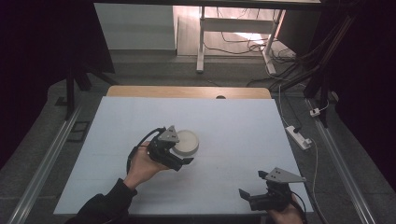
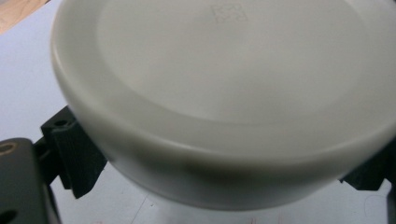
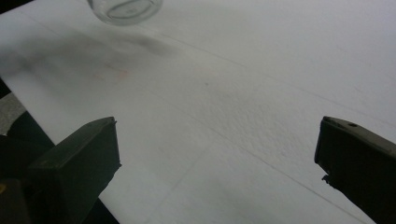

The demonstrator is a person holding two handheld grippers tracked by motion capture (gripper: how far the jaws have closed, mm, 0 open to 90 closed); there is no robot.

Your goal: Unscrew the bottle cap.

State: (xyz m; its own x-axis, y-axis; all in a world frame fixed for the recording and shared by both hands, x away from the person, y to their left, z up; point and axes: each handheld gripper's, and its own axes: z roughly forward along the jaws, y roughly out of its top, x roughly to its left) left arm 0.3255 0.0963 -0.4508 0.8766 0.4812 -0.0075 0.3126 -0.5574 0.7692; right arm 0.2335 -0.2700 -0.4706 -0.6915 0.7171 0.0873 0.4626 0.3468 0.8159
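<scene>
A round jar with a white lid (image 1: 187, 142) stands near the middle of the white table top (image 1: 233, 121). My left gripper (image 1: 174, 150) is at the jar's near left side. In the left gripper view the lid (image 2: 224, 93) is very close, and the left gripper (image 2: 215, 175) has a black jaw on either side of the jar just below the lid's rim, set wide apart. My right gripper (image 1: 252, 184) hovers open over the table's front right part. In the right gripper view its jaws (image 3: 217, 154) hold nothing, and the jar's glass body (image 3: 124, 9) shows far off.
A bare wooden strip (image 1: 187, 92) runs along the table's far edge. A white power strip (image 1: 299, 136) and cables lie on the floor to the right. Metal rails (image 1: 46, 158) run along both sides of the table.
</scene>
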